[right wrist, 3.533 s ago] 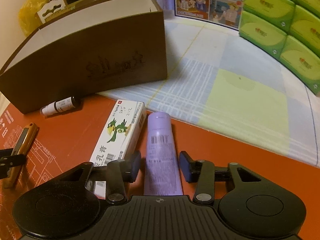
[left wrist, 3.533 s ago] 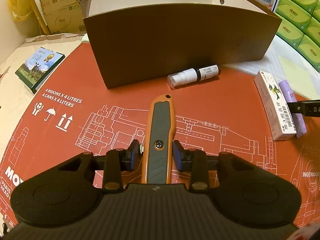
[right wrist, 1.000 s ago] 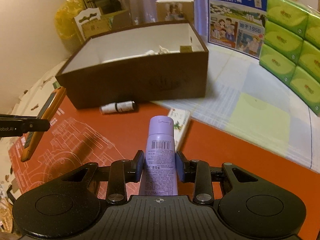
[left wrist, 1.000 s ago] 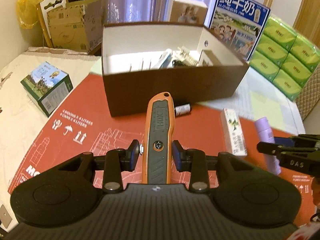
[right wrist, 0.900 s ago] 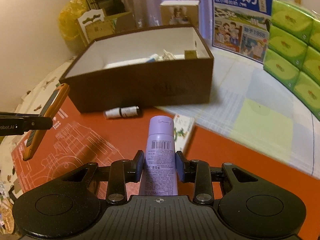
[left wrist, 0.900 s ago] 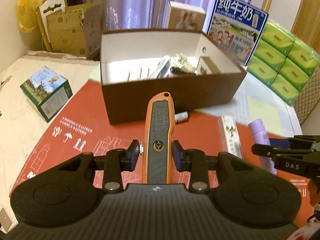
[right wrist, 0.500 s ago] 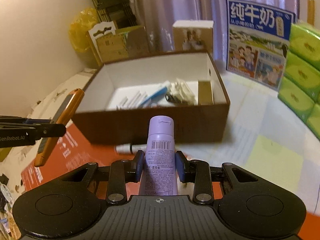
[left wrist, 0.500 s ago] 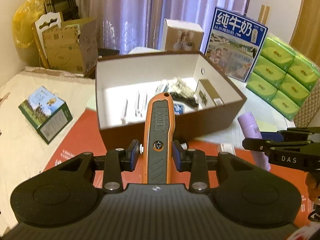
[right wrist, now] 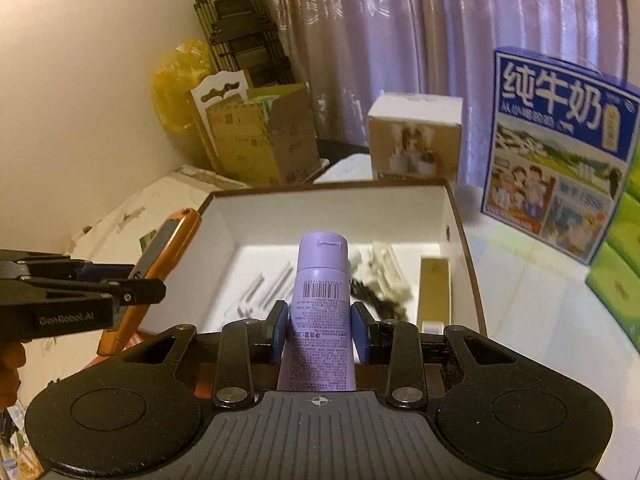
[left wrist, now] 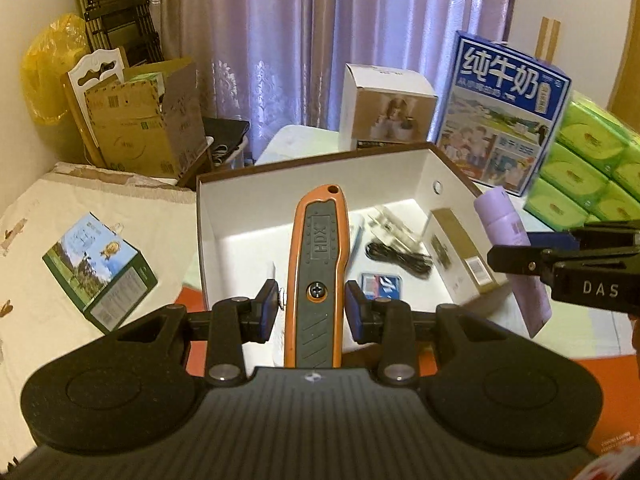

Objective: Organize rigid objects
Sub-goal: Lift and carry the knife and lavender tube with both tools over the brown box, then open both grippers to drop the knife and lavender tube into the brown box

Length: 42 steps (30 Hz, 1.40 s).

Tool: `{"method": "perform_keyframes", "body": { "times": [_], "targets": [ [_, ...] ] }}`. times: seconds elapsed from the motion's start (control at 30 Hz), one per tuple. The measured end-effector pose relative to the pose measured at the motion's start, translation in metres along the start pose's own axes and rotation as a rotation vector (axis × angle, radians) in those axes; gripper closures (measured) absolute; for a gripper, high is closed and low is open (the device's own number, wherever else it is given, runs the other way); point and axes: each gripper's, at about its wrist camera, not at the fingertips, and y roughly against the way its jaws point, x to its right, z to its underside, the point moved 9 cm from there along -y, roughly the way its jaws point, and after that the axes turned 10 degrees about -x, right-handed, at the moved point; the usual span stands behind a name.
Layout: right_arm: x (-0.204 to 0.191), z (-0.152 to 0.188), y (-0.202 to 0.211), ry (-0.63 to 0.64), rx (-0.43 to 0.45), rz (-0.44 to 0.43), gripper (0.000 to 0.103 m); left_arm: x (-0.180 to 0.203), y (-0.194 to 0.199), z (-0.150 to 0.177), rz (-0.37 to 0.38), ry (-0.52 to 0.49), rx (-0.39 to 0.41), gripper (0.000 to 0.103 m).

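My left gripper (left wrist: 312, 307) is shut on an orange and grey utility knife (left wrist: 318, 264), held in the air over the near wall of the open brown box (left wrist: 204, 240). My right gripper (right wrist: 319, 334) is shut on a purple tube (right wrist: 320, 308), held over the same box's (right wrist: 466, 248) near edge. In the left wrist view the tube (left wrist: 510, 248) and the right gripper (left wrist: 520, 258) hang by the box's right wall. In the right wrist view the knife (right wrist: 160, 256) and the left gripper (right wrist: 136, 294) are at the box's left wall.
The white-lined box holds a gold carton (left wrist: 460, 252), a black cable (left wrist: 400, 258), a blue pack (left wrist: 380, 284) and white pieces (right wrist: 384, 268). A green carton (left wrist: 100, 266) lies on the left. A milk box (left wrist: 500, 116) and green tissue packs (left wrist: 592, 168) stand right. Cardboard boxes (left wrist: 148, 120) stand behind.
Both grippers have risen and moved forward with the knife and the tube, from above the red mat to over the open box. The box's inside now fills the middle of both views.
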Motion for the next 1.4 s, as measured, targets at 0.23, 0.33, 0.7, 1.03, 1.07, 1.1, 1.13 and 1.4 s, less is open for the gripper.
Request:
{"method": "perform_keyframes", "body": {
  "times": [0.23,0.33,0.7,1.03,1.07,1.1,1.13,1.4],
  "targets": [
    [0.006,-0.036,-0.03,0.044,0.001,0.019,0.072,-0.01,-0.027,-0.024,-0.028,0.009,-0.015,0.073],
    [0.012,-0.046,-0.044,0.062,-0.011,0.031,0.072,-0.017,-0.04,-0.032,-0.04,0.025,-0.027,0.073],
    [0.039,-0.047,-0.105,0.134,-0.122,0.078,0.072,-0.037,-0.096,-0.037,-0.112,0.084,-0.122,0.073],
    [0.058,-0.03,-0.135,0.135,-0.194,0.078,0.072,-0.046,-0.132,-0.033,-0.173,0.081,-0.194,0.072],
    [0.059,-0.03,-0.136,0.133,-0.196,0.078,0.072,-0.046,-0.134,-0.033,-0.177,0.079,-0.197,0.072],
    [0.06,-0.03,-0.138,0.133,-0.198,0.078,0.072,-0.047,-0.136,-0.033,-0.181,0.076,-0.199,0.072],
    [0.061,-0.029,-0.139,0.132,-0.2,0.077,0.072,-0.047,-0.139,-0.034,-0.187,0.073,-0.2,0.072],
    [0.061,-0.03,-0.141,0.125,-0.202,0.071,0.072,-0.05,-0.15,-0.035,-0.215,0.077,-0.215,0.072]
  ]
}}
